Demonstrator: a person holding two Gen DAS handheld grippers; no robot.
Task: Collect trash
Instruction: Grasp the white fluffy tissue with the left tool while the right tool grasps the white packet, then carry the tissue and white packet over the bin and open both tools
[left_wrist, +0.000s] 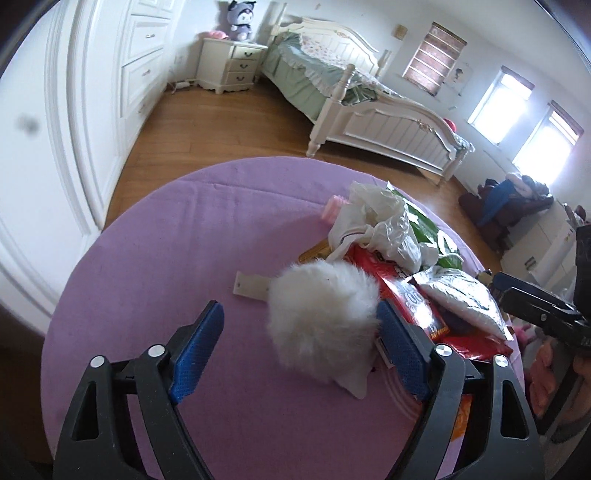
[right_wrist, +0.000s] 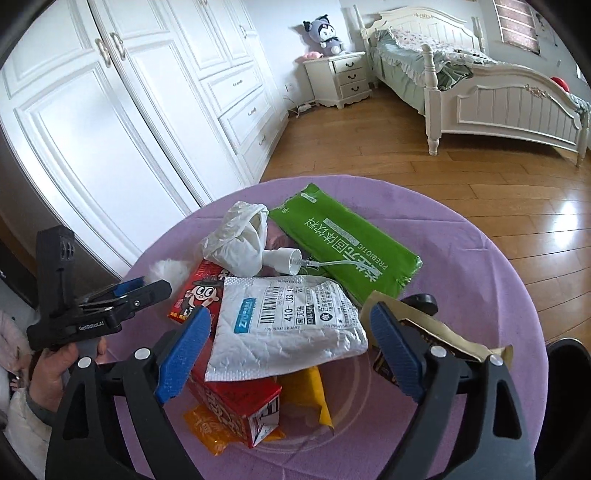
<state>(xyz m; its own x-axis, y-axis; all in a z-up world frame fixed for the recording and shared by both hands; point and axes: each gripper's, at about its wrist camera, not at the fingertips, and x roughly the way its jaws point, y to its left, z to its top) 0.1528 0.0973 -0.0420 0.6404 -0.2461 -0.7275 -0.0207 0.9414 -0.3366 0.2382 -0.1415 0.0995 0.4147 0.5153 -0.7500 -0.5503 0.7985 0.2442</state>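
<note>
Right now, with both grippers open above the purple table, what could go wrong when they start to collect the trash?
1. The white padded mailer lies loosely on the red carton; gripping one may drag the other.
2. The white fluffy pompom sits between the left gripper fingers; it may not be trash.

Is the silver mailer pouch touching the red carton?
Touching. In the right wrist view the silver mailer pouch lies on the red carton, overlapping its top with no gap.

On the round purple-clothed table (right_wrist: 461, 236), a silver padded mailer (right_wrist: 288, 325) lies atop a red snack box (right_wrist: 229, 398), the green flat pouch (right_wrist: 347, 243) behind it.
</note>
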